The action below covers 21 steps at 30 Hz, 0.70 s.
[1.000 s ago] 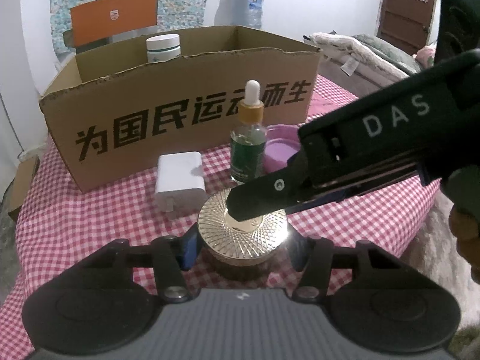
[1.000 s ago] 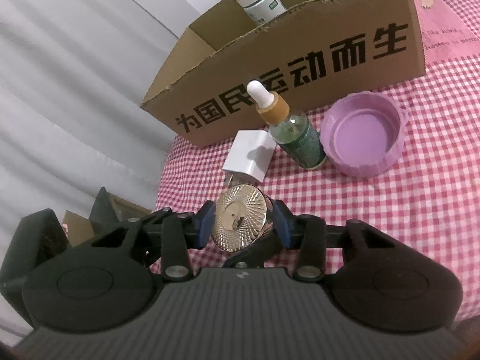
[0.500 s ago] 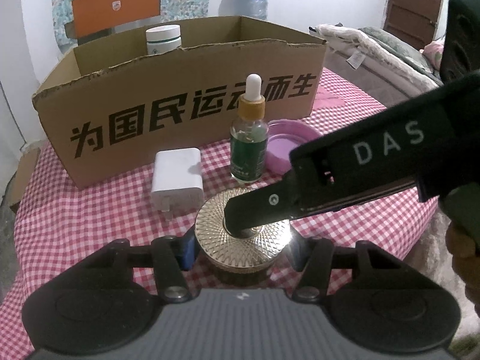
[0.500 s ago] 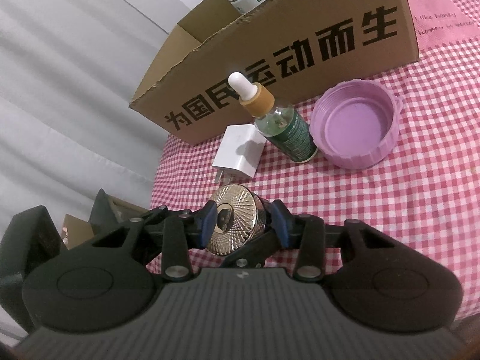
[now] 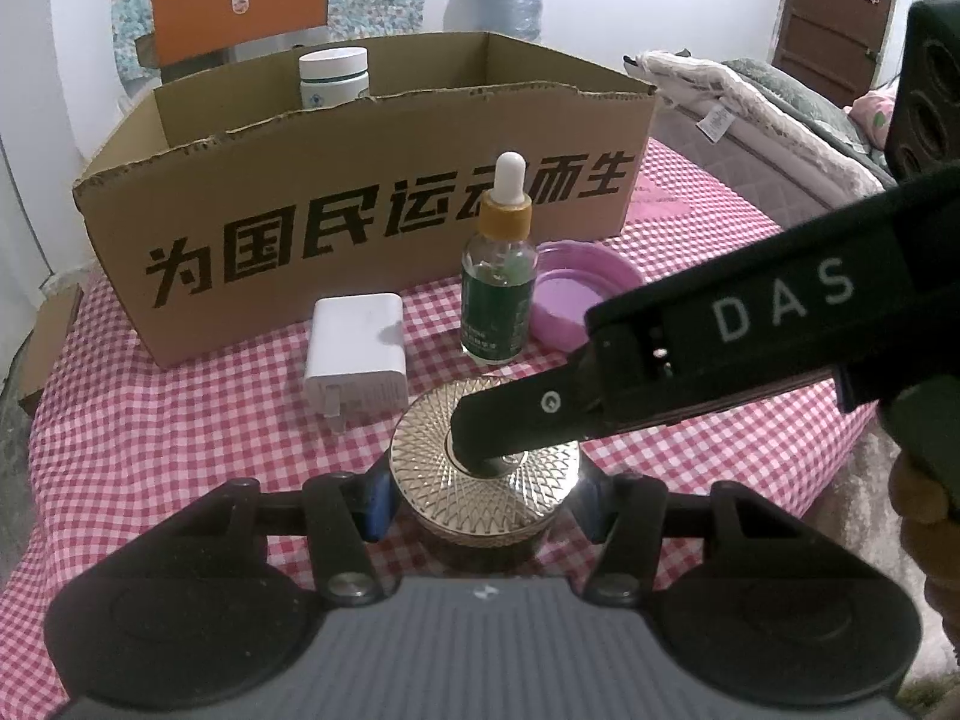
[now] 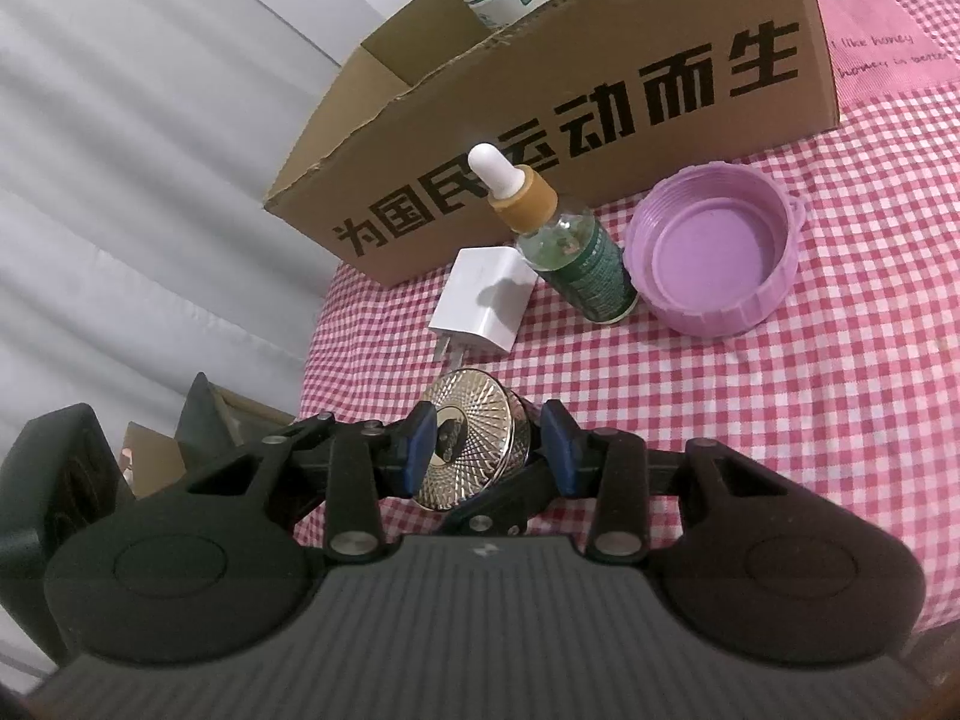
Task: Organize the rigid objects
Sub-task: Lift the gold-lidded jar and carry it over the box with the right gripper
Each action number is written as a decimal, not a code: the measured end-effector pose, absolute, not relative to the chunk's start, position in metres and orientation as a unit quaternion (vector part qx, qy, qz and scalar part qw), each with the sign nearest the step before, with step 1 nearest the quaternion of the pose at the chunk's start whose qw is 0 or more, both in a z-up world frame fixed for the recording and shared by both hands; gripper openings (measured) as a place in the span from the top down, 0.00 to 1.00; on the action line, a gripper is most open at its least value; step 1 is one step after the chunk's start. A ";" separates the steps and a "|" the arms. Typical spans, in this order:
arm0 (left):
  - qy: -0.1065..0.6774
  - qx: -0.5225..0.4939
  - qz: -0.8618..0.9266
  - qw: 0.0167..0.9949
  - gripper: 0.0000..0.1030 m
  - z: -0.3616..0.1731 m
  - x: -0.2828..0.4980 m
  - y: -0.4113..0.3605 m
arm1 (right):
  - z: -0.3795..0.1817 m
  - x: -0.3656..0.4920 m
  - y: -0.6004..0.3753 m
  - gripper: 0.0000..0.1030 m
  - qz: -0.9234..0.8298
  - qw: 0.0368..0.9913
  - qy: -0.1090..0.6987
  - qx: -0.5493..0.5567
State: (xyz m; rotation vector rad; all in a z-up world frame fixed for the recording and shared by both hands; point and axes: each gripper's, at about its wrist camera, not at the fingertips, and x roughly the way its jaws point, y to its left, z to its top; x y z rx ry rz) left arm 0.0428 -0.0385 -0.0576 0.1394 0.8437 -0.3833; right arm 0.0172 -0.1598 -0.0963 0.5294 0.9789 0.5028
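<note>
Checked cloth [image 5: 180, 420] carried a gold-lidded jar [image 5: 486, 474] clamped by the left gripper [image 5: 480, 495] and right gripper [image 6: 489, 447], whose opposing pulls risked tipping it

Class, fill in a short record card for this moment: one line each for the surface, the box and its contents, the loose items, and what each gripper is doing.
surface: red-checked cloth
box: open cardboard box holding a white jar
loose items: dropper bottle upright, white charger, purple lid
left gripper: around the gold-lidded jar
right gripper: at the jar's lid, contact unclear
</note>
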 end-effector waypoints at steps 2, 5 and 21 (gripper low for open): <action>0.405 0.068 -0.184 0.893 0.45 -0.057 0.042 -0.039 | -0.095 0.017 -0.159 0.63 0.237 0.820 0.458 0.247; 0.405 0.067 -0.184 0.893 0.45 -0.056 0.041 -0.039 | -0.094 0.016 -0.158 0.63 0.237 0.821 0.457 0.246; 0.406 0.067 -0.184 0.893 0.45 -0.054 0.040 -0.038 | -0.093 0.015 -0.157 0.62 0.240 0.824 0.455 0.239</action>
